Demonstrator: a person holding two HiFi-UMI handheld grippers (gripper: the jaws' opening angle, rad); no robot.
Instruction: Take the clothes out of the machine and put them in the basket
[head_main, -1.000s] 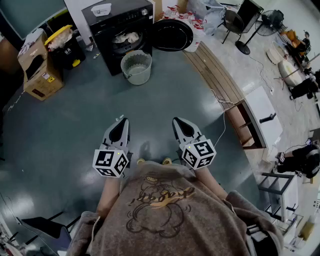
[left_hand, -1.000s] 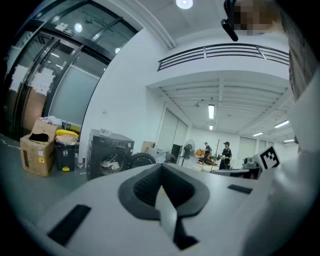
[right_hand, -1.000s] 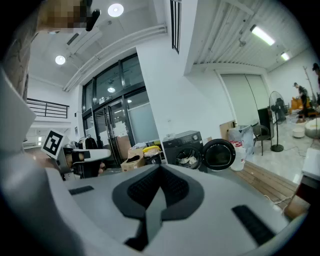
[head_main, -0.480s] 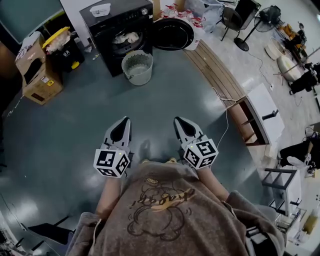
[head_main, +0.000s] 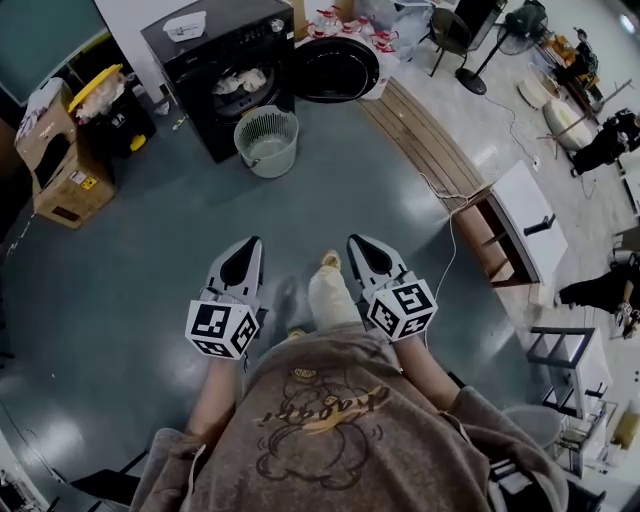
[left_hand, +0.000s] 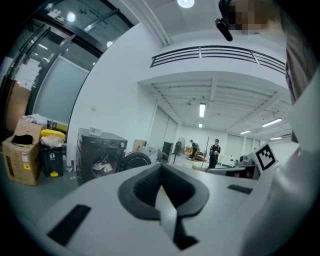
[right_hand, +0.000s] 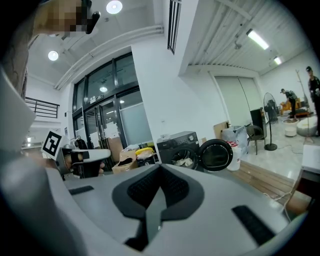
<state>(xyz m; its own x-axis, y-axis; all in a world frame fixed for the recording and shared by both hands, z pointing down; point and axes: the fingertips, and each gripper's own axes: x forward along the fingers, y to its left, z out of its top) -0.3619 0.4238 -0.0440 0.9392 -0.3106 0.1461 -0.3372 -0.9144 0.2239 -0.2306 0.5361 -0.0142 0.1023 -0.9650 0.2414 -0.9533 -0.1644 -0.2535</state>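
Observation:
A black washing machine (head_main: 225, 60) stands far ahead with its round door (head_main: 335, 68) swung open to the right. Pale clothes (head_main: 238, 82) lie in its drum. A light mesh basket (head_main: 266, 140) sits on the floor just in front of it. My left gripper (head_main: 247, 243) and right gripper (head_main: 357, 241) are held side by side in front of the person's body, far short of the machine. Both are shut and empty. The left gripper view shows the machine (left_hand: 97, 152), and the right gripper view shows it (right_hand: 177, 145) with its door (right_hand: 216, 155). The basket is hidden in both.
A cardboard box (head_main: 55, 150) and a yellow-lidded bin (head_main: 110, 95) stand left of the machine. A wooden platform (head_main: 430, 150) and a low white cabinet (head_main: 520, 230) run along the right. The person's leg (head_main: 330, 295) is between the grippers. People (left_hand: 215, 150) stand far off.
Both grippers have moved forward towards the machine. The person's leg has swung forward between them. Both grippers stay shut.

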